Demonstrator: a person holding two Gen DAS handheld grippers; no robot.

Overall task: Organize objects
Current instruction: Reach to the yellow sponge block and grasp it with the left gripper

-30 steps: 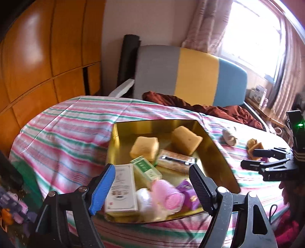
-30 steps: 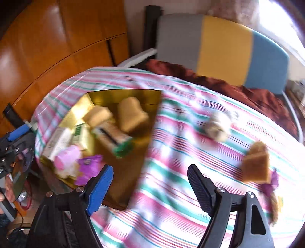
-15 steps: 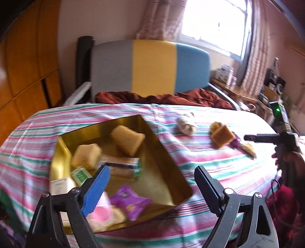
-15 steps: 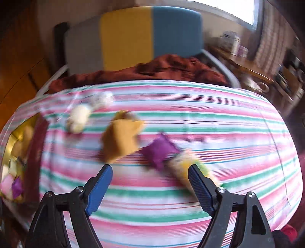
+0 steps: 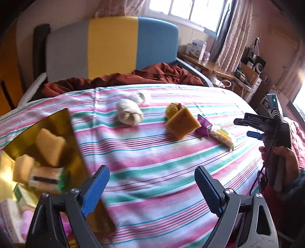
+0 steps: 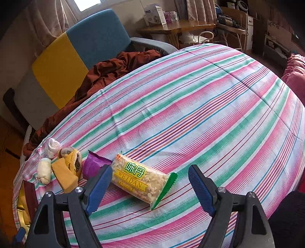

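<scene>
Both views have swung off the gold tray [image 5: 57,122] toward the loose snacks on the striped counter [image 6: 209,114]. Right tongs [image 6: 150,183] hang spread and empty just short of the yellow snack packet [image 6: 139,179]; straddle its narrow width before squeezing. Left tongs [image 5: 152,188], opening, hold nothing. Beyond lie the purple wrapper [image 6: 93,166] and sponge cake [image 5: 181,122].

Daylight from the window [image 5: 183,9] behind, blown out white. Gold tray [image 5: 55,122] and its contents motion-blurred in the left view; right view sharp. Strong fisheye bending, dark vignetted corners. Soft shadows on the striped cloth [image 6: 190,114].
</scene>
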